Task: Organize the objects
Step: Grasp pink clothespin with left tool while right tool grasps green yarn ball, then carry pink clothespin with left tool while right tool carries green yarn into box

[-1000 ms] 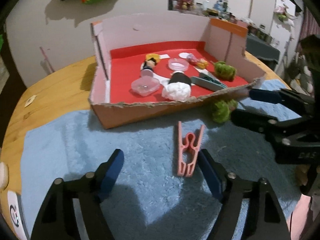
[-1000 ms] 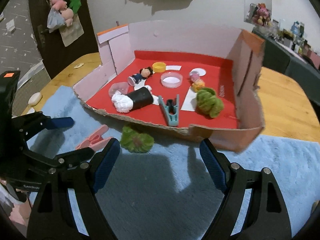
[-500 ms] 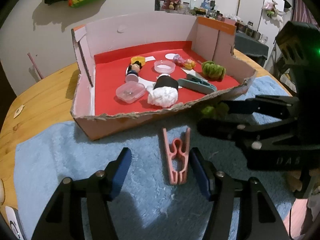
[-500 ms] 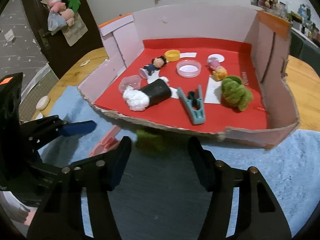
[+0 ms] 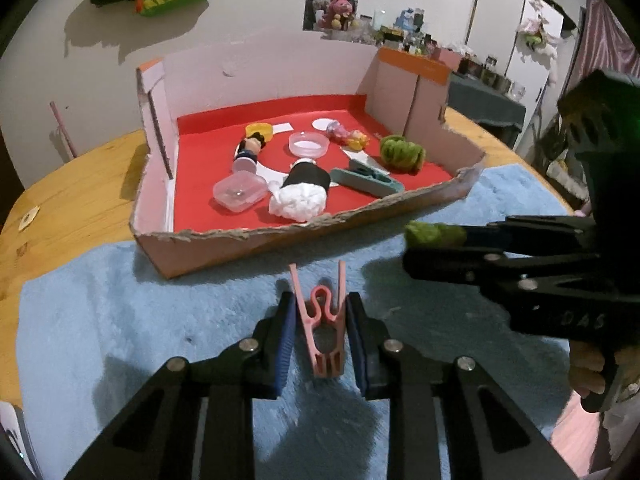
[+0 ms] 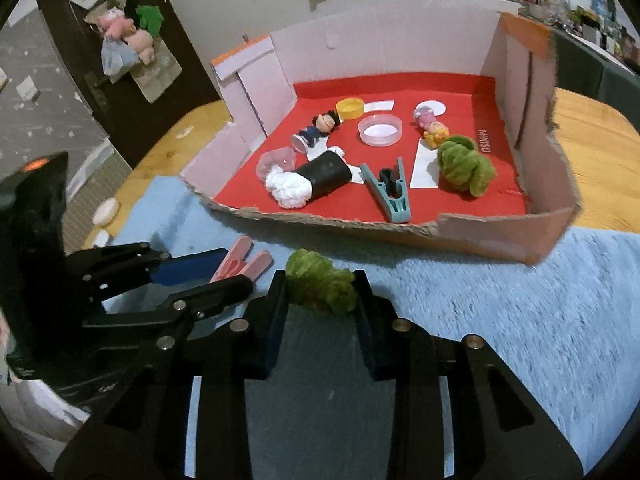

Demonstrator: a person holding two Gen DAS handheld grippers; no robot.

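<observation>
On the fluffy blue mat (image 5: 140, 320), seen from the left wrist, the left gripper (image 5: 320, 340) has just been closing and now squeezes a pink plastic clothespin (image 5: 322, 320), its two thin prongs splaying toward the box. That box (image 5: 248, 244) is torn cardboard with a ragged front lip and a smooth red floor, and it sits on a wooden table (image 5: 68, 188). Inside lie a clear lidded tub (image 5: 239, 191), a black tube stuffed with white tissue (image 5: 302, 192), a teal clothespin (image 5: 366, 178) and a woolly green tuft (image 5: 401, 152). At the right edge the right gripper (image 5: 420, 242) enters side-on, a green tuft showing at its tip. From the right wrist, that gripper (image 6: 320, 300) has also just been closing and clamps a fuzzy green pom-pom (image 6: 320, 282) between its dark pads, just in front of the box's front lip. Only this view shows the dark door (image 6: 120, 60) with soft toys hanging on it.
</observation>
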